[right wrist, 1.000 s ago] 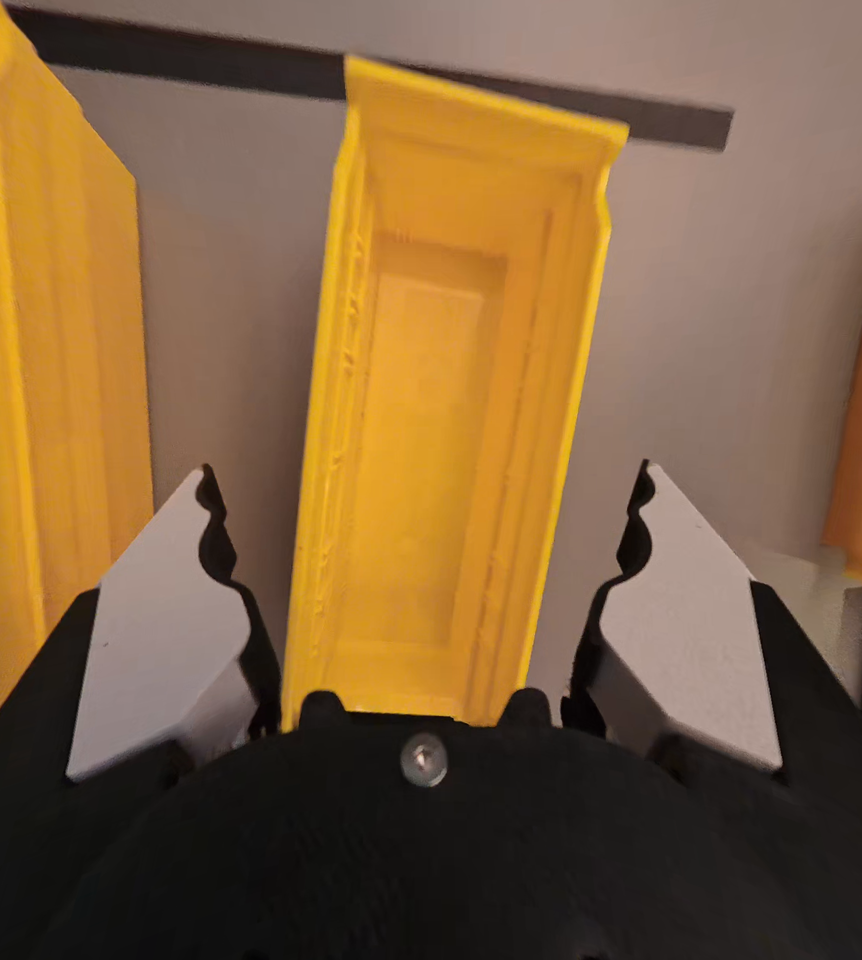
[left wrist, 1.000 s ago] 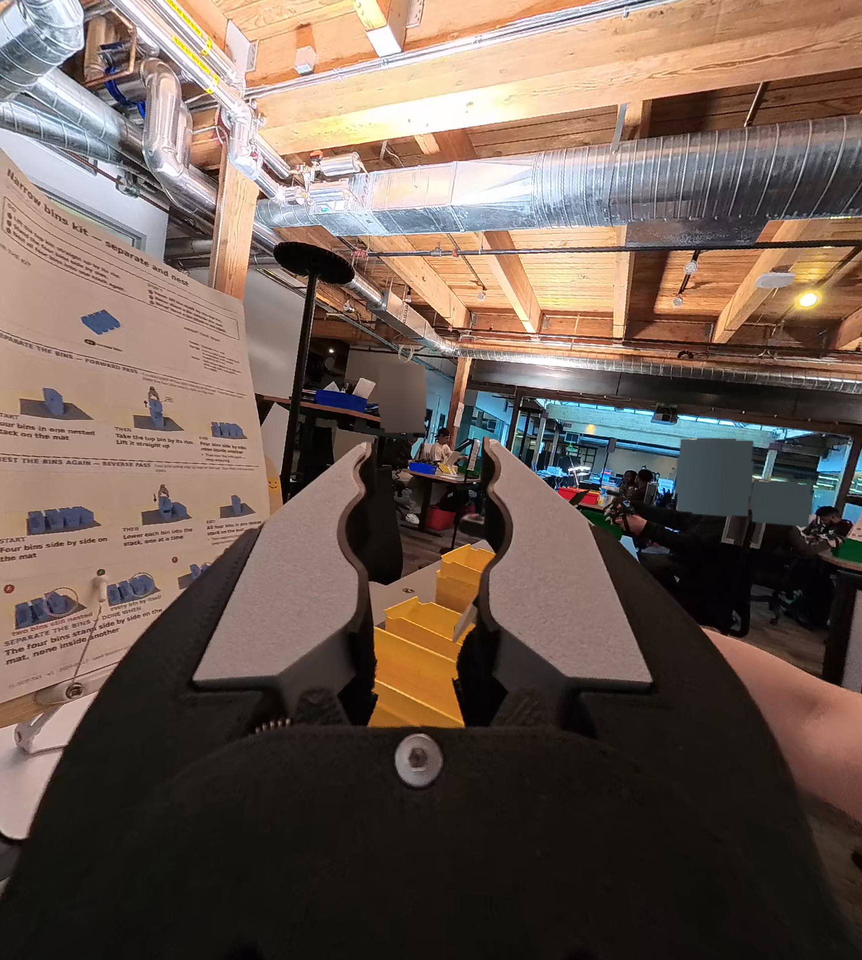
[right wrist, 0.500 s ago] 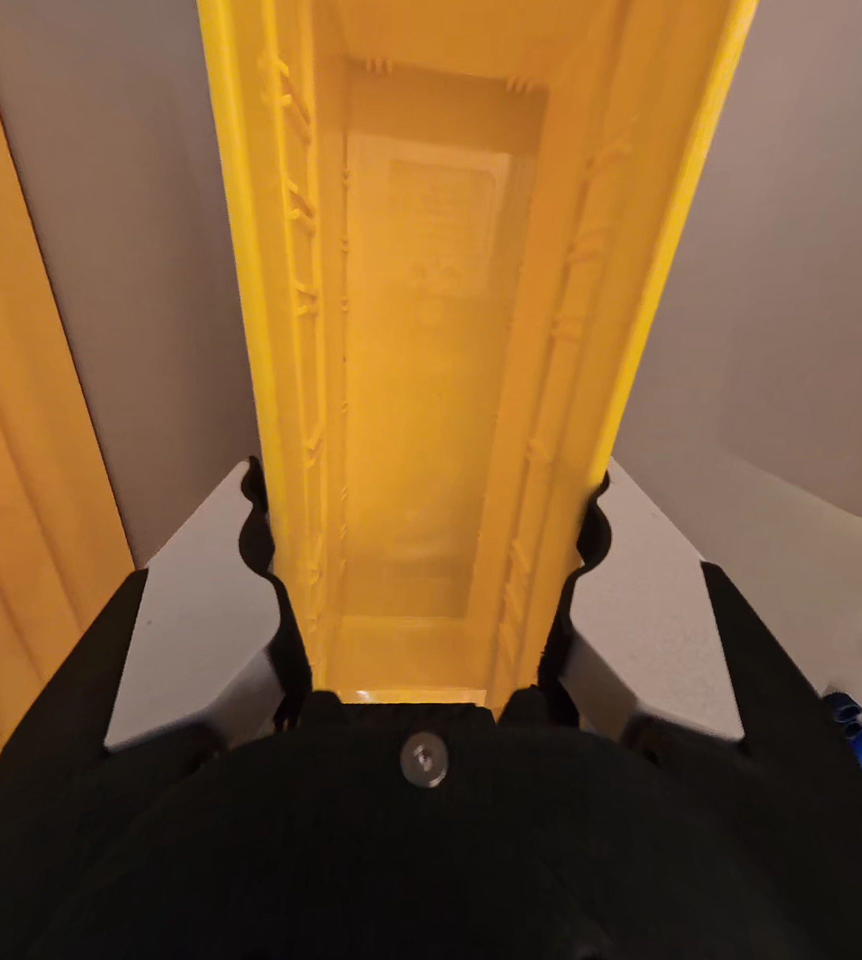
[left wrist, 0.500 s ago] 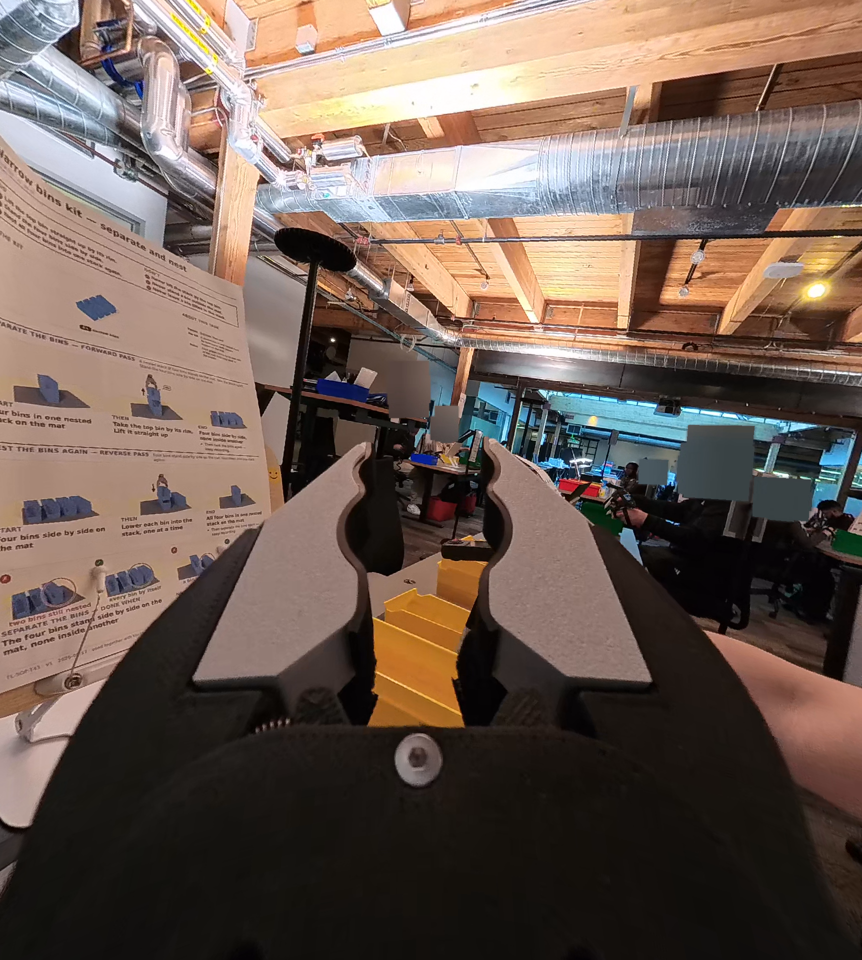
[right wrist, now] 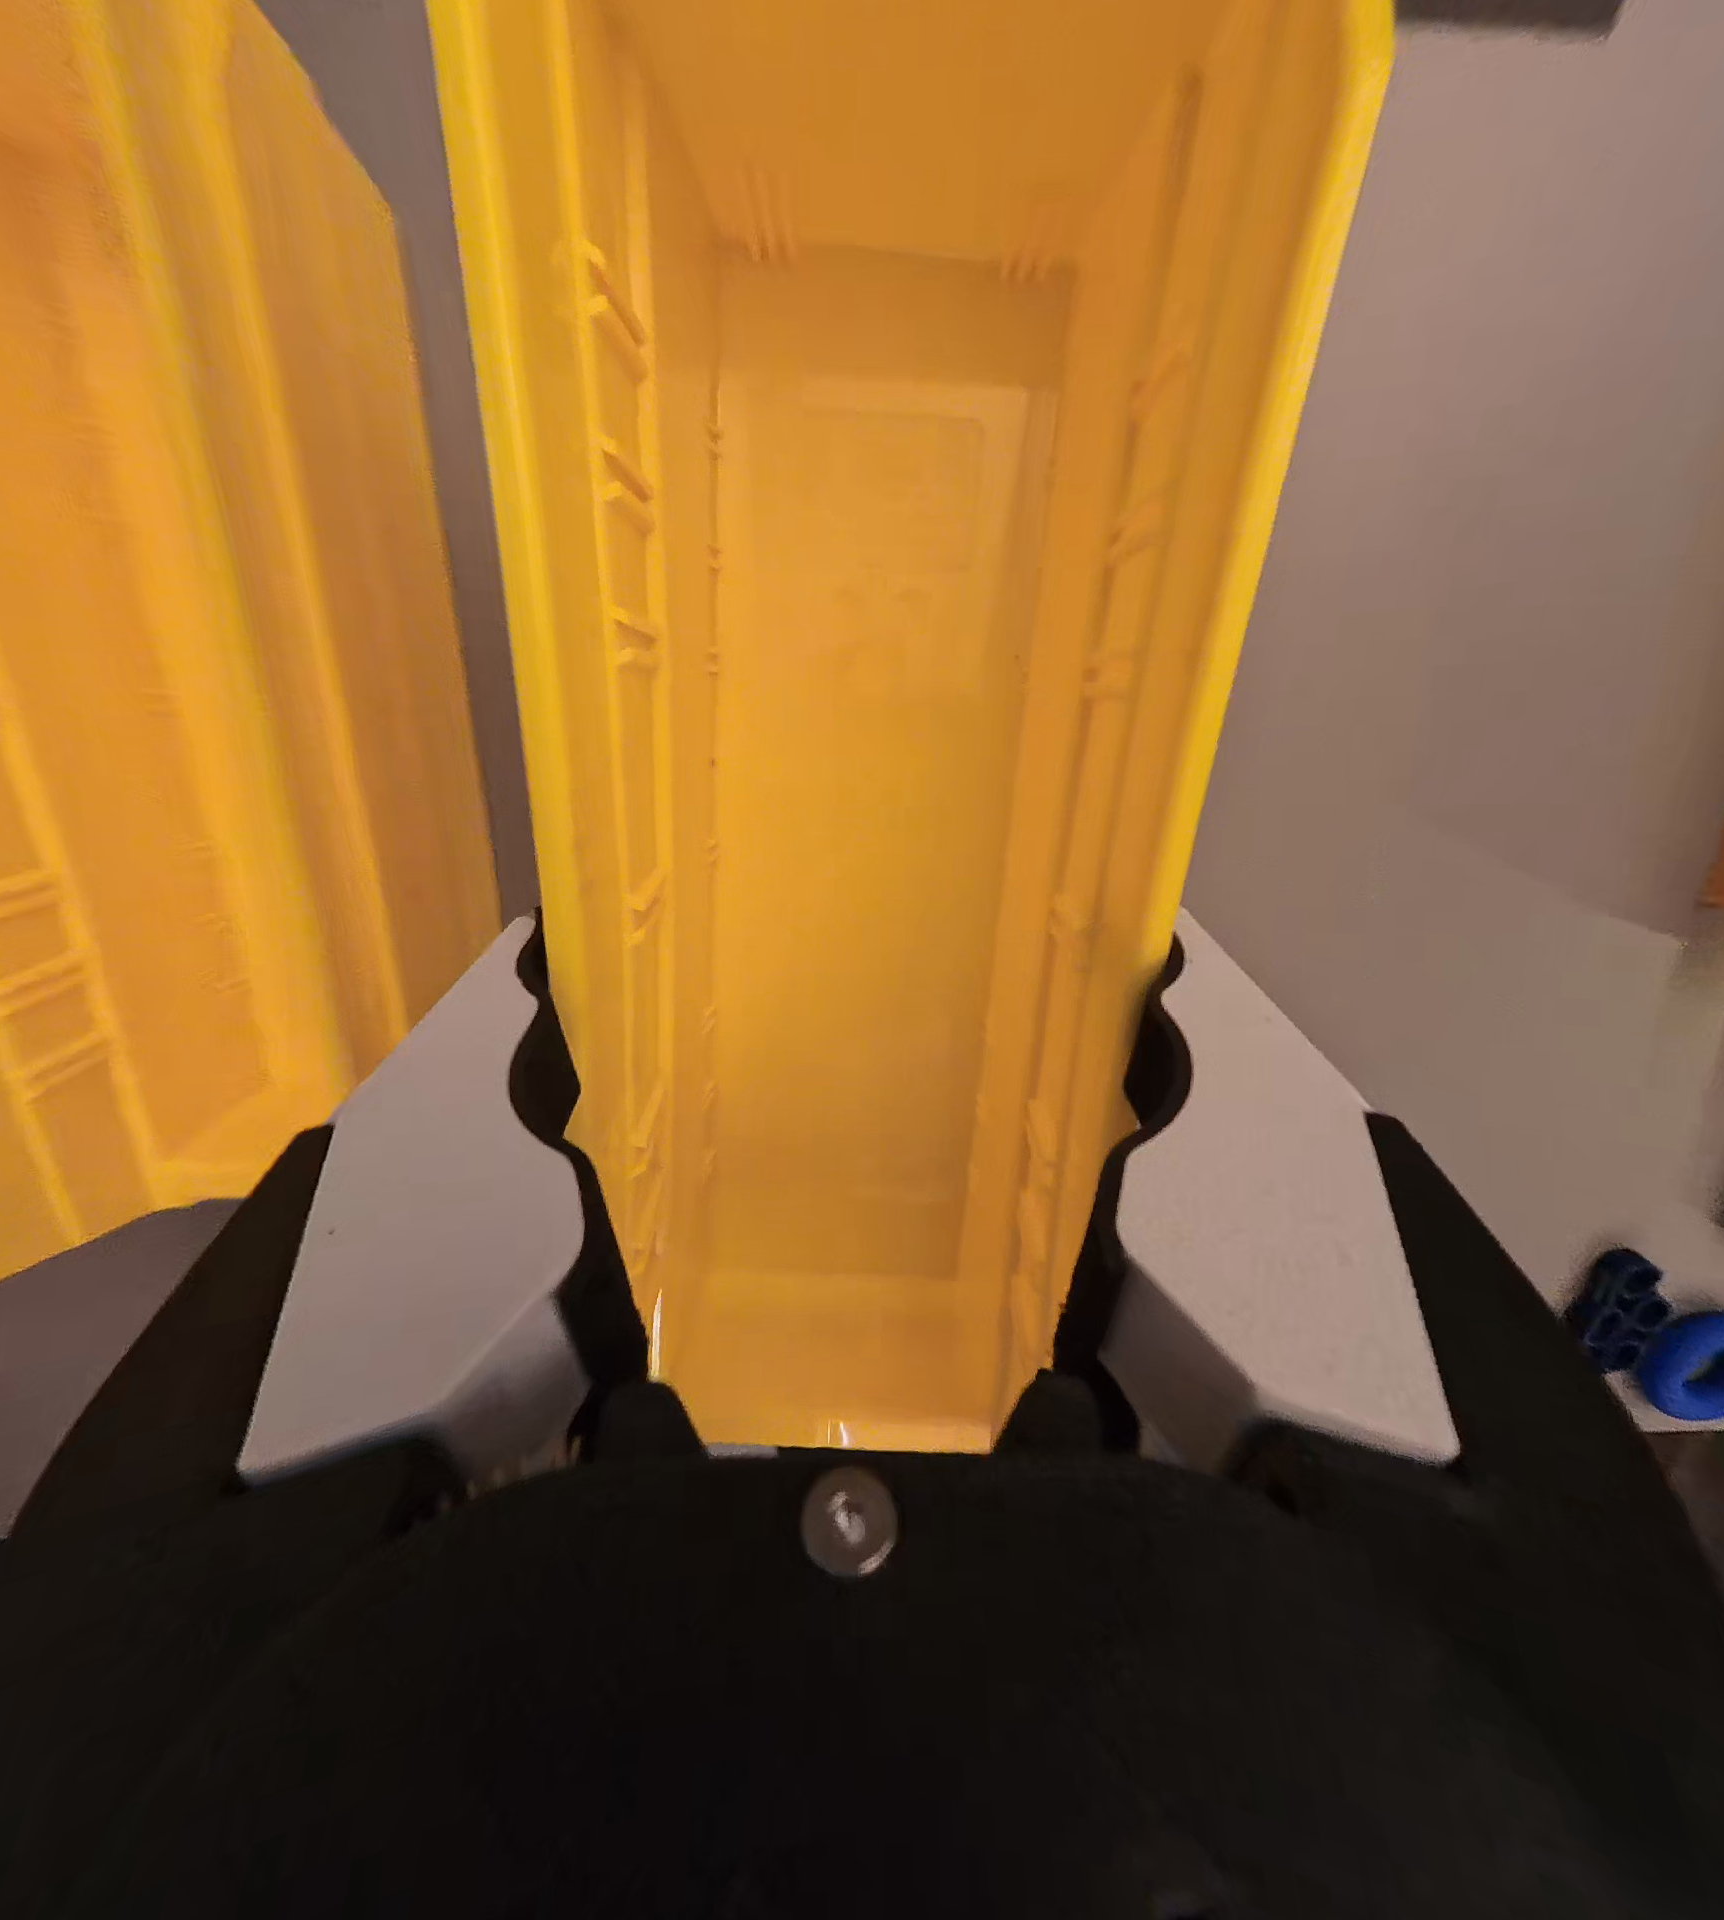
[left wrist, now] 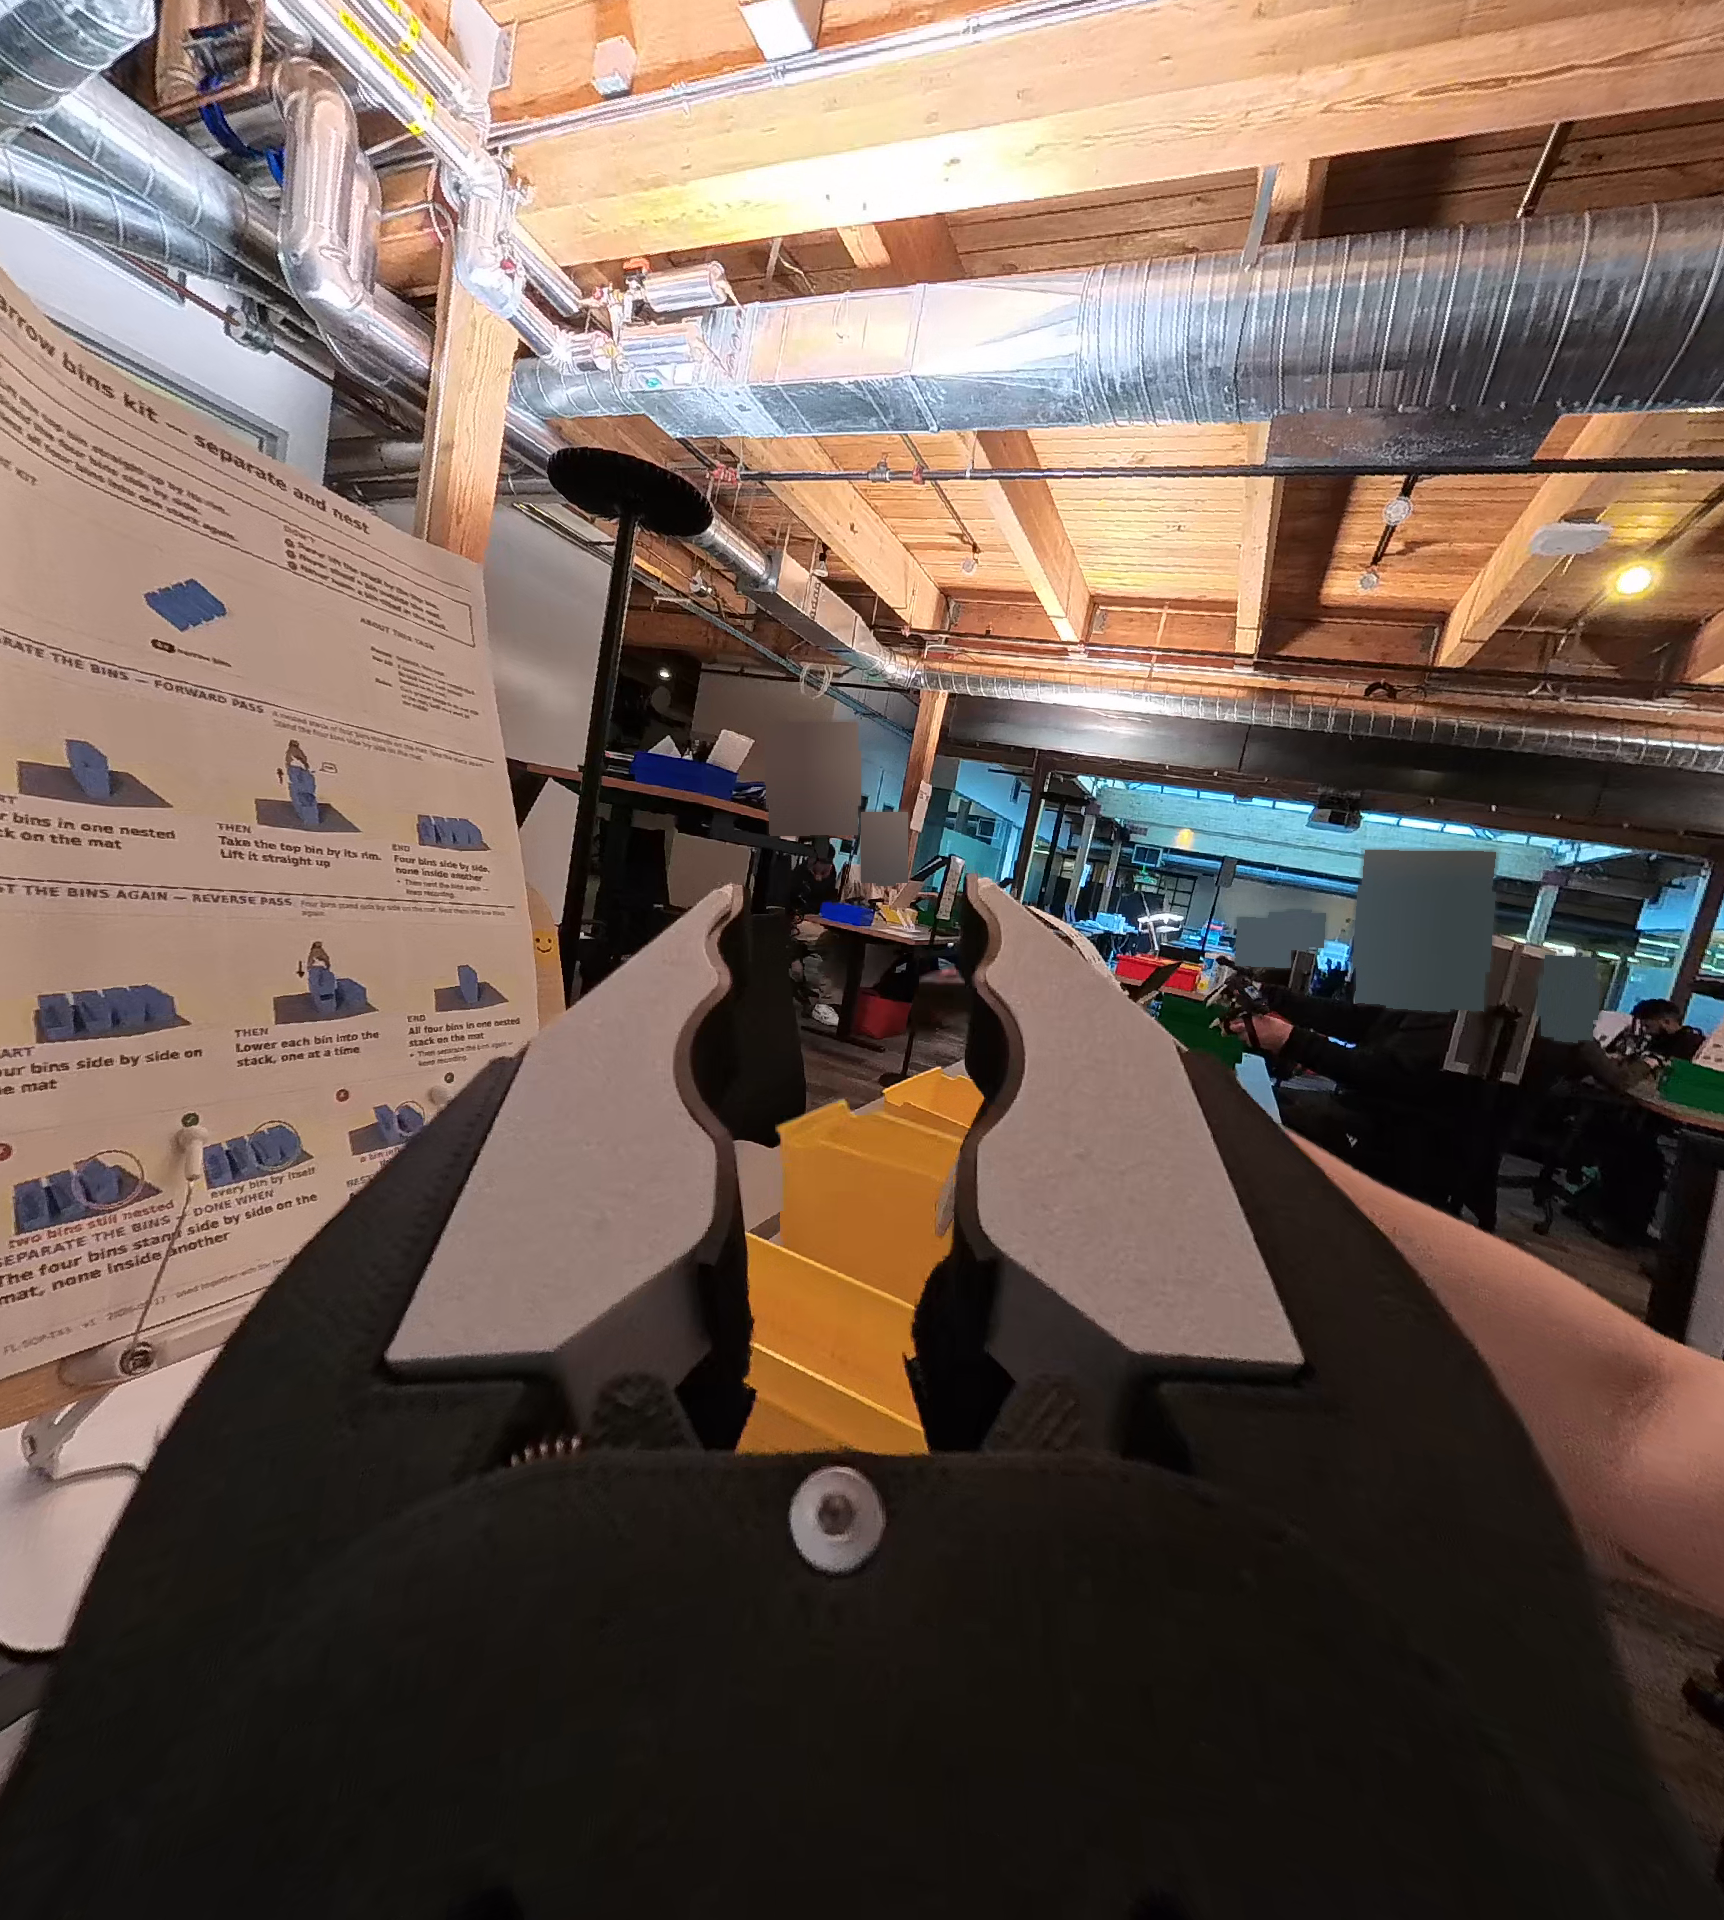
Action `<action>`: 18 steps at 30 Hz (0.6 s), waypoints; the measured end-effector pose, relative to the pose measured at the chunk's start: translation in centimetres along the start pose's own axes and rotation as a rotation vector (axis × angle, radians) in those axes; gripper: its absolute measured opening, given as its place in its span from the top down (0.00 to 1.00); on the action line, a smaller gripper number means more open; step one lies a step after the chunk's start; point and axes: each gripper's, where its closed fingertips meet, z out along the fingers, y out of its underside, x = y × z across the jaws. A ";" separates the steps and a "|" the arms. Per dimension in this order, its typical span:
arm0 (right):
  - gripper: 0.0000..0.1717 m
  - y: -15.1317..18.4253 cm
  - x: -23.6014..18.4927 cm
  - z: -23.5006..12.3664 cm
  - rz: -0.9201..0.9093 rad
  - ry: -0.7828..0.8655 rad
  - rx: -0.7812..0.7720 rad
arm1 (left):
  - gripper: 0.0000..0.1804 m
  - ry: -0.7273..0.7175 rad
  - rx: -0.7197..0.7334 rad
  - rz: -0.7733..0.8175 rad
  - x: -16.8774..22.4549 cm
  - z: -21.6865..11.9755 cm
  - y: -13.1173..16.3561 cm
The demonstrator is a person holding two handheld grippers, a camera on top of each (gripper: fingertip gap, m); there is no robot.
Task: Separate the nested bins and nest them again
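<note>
Right fingers (right wrist: 567,1039) clamp yellow bin (right wrist: 868,727); left fingers (left wrist: 609,1143) parted, bare, instruction sheet (left wrist: 193,831) beside.

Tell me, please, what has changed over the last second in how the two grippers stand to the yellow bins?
The right gripper moved forward along the open yellow bin and closed from wide open until both pads press its long walls. The left gripper stayed raised and part open, holding nothing; the neighbouring bin stayed put.
</note>
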 end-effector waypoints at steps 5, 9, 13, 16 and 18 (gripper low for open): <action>0.35 -2.4 -5.2 -6.3 -0.051 -0.015 0.127 | 0.79 0.000 -0.011 0.004 0.1 0.3 0.3; 0.35 -3.5 -10.8 -7.9 -0.065 -0.137 0.139 | 0.79 0.002 -0.022 0.002 0.3 0.6 0.6; 0.35 -4.2 -15.4 -6.7 -0.043 -0.263 0.101 | 0.79 0.007 -0.044 0.004 0.6 0.9 1.1; 0.35 -4.3 -16.8 -5.0 -0.043 -0.254 0.071 | 0.79 0.017 -0.053 0.008 0.9 1.0 1.2; 0.35 -4.4 -16.9 -4.2 -0.030 -0.229 0.071 | 0.79 0.013 -0.051 0.015 0.9 0.9 1.1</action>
